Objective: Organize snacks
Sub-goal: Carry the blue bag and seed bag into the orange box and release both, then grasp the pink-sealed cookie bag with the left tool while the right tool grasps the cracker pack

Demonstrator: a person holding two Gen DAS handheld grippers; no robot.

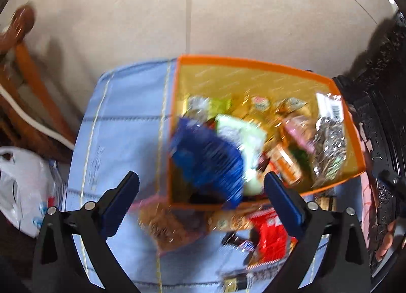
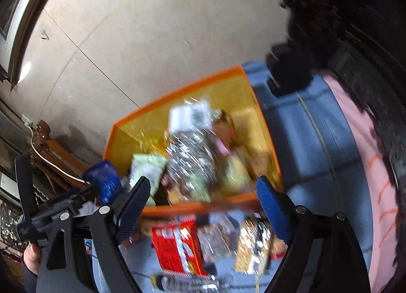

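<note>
The left tongs (image 1: 201, 189) are released, with the two blue pads wide apart and nothing between them. They hang above the near wall of the orange box (image 1: 266, 63). A blurred blue packet (image 1: 208, 158) sits at the near left corner of this box, partly over its rim; I cannot tell if it is resting or falling.

The right tongs (image 2: 203, 196) are also released and empty, with jaws spread above the near rim of the same box (image 2: 177, 90). In the right wrist view the left tongs (image 2: 106, 181) show at the left side of the box, with the person's hand (image 2: 31, 257) behind them.

Inside the box lie many snacks: a pale green packet (image 1: 241, 130), a clear bag of dark seeds (image 1: 330, 138) against the right wall, and several small wrapped items (image 1: 258, 103) along the far wall.

The box stands on a counter covered with a light blue cloth (image 1: 127, 120), toward its far right part. In front of the box, on the near part of the cloth, more snacks wait: a red packet (image 2: 177, 247), a brownish bag (image 1: 167, 227) and a golden bag (image 2: 251, 244).

Left of the counter, a white plastic bag (image 1: 22, 184) and a wooden chair (image 1: 30, 77) stand on the tiled floor (image 1: 228, 14).
</note>
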